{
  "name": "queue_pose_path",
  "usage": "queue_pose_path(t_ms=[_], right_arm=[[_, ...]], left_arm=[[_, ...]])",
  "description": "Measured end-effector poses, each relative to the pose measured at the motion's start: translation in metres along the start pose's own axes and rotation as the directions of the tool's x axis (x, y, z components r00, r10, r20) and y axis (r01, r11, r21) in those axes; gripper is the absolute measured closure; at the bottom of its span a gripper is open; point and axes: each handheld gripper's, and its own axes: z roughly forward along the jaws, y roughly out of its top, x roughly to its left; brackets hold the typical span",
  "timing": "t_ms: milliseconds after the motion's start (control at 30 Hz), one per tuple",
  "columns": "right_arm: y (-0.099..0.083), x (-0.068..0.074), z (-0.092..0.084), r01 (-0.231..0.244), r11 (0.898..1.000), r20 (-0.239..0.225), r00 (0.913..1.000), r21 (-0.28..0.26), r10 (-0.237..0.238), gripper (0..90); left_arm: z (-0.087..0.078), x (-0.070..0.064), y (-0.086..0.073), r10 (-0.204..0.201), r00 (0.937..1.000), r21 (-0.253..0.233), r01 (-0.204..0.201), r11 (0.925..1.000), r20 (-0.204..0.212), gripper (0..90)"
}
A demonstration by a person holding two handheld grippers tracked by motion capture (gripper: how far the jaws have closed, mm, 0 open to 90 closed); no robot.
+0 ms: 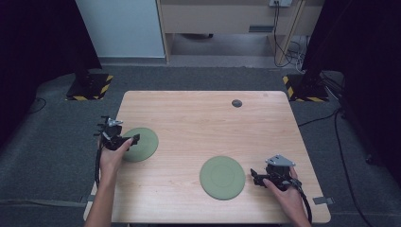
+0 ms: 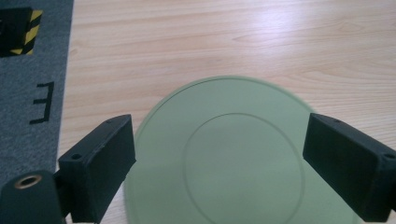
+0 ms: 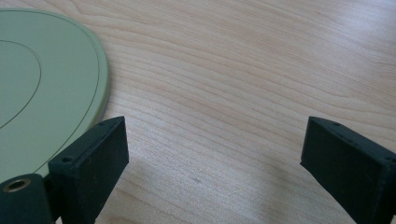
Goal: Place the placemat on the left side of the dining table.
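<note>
Green plates are seen lying flat on the light wooden table (image 1: 198,123), two in all. One plate (image 1: 140,144) is placed near the table's 9 o'clock edge; the other plate (image 1: 222,177) is set toward 5 o'clock, well apart from the first. The left gripper (image 1: 134,139) is held over the 9 o'clock rim of the first plate, its fingers (image 2: 100,161) spread wide on either side with nothing clamped between them. The right gripper (image 1: 254,176) is held just beside the second plate at its 3 o'clock edge, fingers (image 3: 88,161) likewise wide apart and closed on nothing, bare wood lying between them. A small dark disc (image 1: 237,103) is seen near 12 o'clock. Neither plate is held, so both are judged to be set down; whether any further handling is left cannot be told
</note>
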Motion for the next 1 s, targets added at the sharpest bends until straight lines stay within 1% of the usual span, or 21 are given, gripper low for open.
queue_pose_path(t_ms=[33,67,133,167,267,300,333,433,467,500,533,667,767,867,900,933,1000], right_arm=[[0.0,0.0,0.0,0.002,1.0,0.0,1.0,-0.001,-0.002,7.7],[0.0,0.0,0.0,0.002,1.0,0.0,1.0,-0.001,-0.002,7.7],[0.0,0.0,0.0,-0.002,1.0,0.003,1.0,-0.003,0.002,7.7],[0.0,0.0,0.0,-0.002,1.0,0.003,1.0,-0.003,0.002,7.7],[0.0,-0.001,-0.001,-0.003,1.0,0.002,1.0,-0.003,0.003,7.7],[0.0,-0.001,-0.001,-0.003,1.0,0.002,1.0,-0.004,0.003,7.7],[0.0,-0.001,-0.001,-0.003,1.0,0.002,1.0,-0.004,0.003,7.7],[0.0,-0.002,-0.002,-0.008,1.0,0.003,1.0,-0.006,0.008,7.6],[0.0,-0.002,-0.002,-0.006,1.0,0.002,1.0,-0.006,0.006,7.6],[0.0,-0.002,-0.002,-0.007,1.0,0.004,1.0,-0.007,0.007,7.6],[0.0,-0.002,-0.002,-0.007,1.0,0.004,1.0,-0.007,0.007,7.6],[0.0,-0.003,-0.002,-0.005,1.0,0.004,1.0,-0.007,0.005,7.6],[0.0,-0.003,-0.002,-0.007,1.0,0.004,1.0,-0.007,0.007,7.5],[0.0,-0.003,-0.002,-0.008,1.0,0.004,1.0,-0.005,0.008,7.5],[0.0,-0.003,-0.002,-0.009,1.0,0.004,1.0,-0.006,0.009,7.5],[0.0,-0.003,-0.002,-0.009,1.0,0.004,1.0,-0.006,0.009,7.5],[0.0,-0.003,-0.002,-0.01,1.0,0.004,0.9999,-0.006,0.01,7.5]], left_arm=[[-0.001,-0.003,0.001,0.007,1.0,-0.004,-0.007,1.0,0.005,7.6],[-0.001,-0.003,0.001,0.007,1.0,-0.004,-0.007,1.0,0.005,7.2],[-0.004,-0.012,0.005,0.025,0.9994,-0.016,-0.024,0.9996,0.025,6.9],[-0.004,-0.012,0.005,0.025,0.9994,-0.016,-0.024,0.9996,0.025,6.7],[-0.005,-0.023,0.006,0.043,0.998,-0.019,-0.042,0.9989,0.046,6.2],[-0.004,-0.031,0.006,0.061,0.9965,-0.015,-0.06,0.9981,0.058,6.0],[-0.004,-0.031,0.006,0.061,0.9965,-0.015,-0.06,0.9981,0.058,6.0],[-0.004,-0.042,0.007,0.082,0.9941,-0.014,-0.081,0.9966,0.072,5.8],[-0.004,-0.045,0.008,0.085,0.993,-0.016,-0.084,0.9963,0.082,5.7],[-0.005,-0.053,0.008,0.095,0.9906,-0.018,-0.093,0.9955,0.098,5.6],[-0.005,-0.053,0.008,0.095,0.9906,-0.018,-0.093,0.9955,0.098,5.3],[-0.007,-0.069,0.01,0.133,0.9833,-0.023,-0.131,0.9911,0.124,4.8],[-0.008,-0.081,0.011,0.153,0.9769,-0.032,-0.15,0.9882,0.149,4.6],[-0.009,-0.091,0.011,0.174,0.9715,-0.036,-0.171,0.9847,0.161,4.3],[-0.009,-0.097,0.01,0.188,0.9681,-0.036,-0.185,0.9822,0.166,4.3],[-0.009,-0.097,0.01,0.188,0.9681,-0.036,-0.185,0.9822,0.166,4.2],[-0.009,-0.103,0.009,0.2,0.9641,-0.033,-0.197,0.9798,0.175,4.2]])
